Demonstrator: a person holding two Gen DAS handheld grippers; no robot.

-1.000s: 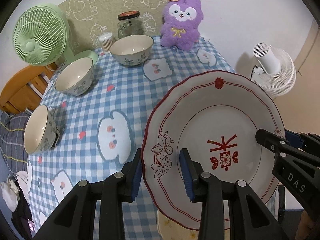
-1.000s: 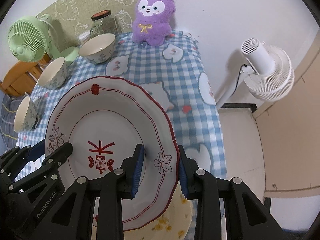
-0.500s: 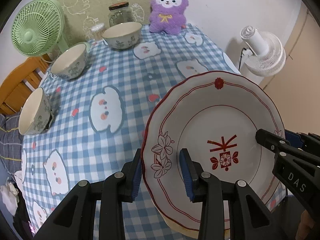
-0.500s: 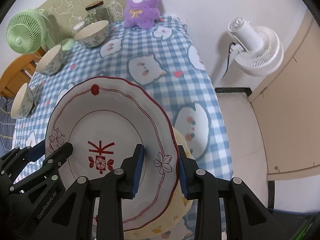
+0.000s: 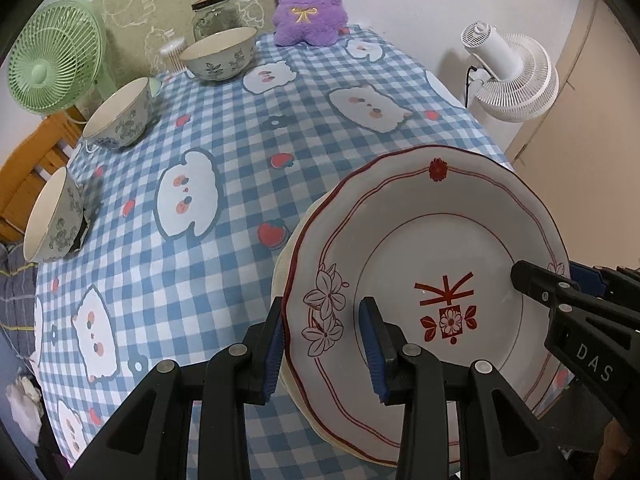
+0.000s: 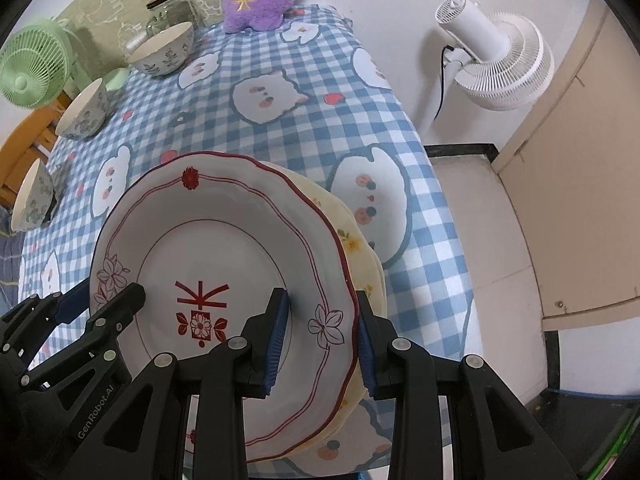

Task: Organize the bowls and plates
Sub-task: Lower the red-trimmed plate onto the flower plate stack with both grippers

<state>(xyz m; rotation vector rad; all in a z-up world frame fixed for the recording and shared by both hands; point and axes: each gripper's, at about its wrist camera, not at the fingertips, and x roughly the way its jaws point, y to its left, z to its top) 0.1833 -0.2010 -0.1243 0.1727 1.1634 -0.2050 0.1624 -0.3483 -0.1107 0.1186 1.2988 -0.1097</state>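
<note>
A white plate with red trim (image 5: pixel 432 264) (image 6: pixel 224 248) is held between both grippers just above a cream flowered plate (image 6: pixel 360 256) (image 5: pixel 282 264) at the near table corner. My left gripper (image 5: pixel 322 344) is shut on the red-trimmed plate's left rim. My right gripper (image 6: pixel 320 336) is shut on its right rim; the right gripper also shows in the left wrist view (image 5: pixel 560 300). Three patterned bowls (image 5: pixel 220 54) (image 5: pixel 120 114) (image 5: pixel 52 216) stand along the far left side; the nearest one tilts on a dark block.
The table has a blue checked cloth (image 5: pixel 224 128). A purple plush toy (image 5: pixel 308 0), a glass jar (image 5: pixel 214 16) and a green fan (image 5: pixel 52 64) stand at the back. A white floor fan (image 6: pixel 492 52) stands right of the table.
Both grippers have carried the red-trimmed plate back toward the near corner and lowered it over the cream plate. The bowls have not moved.
</note>
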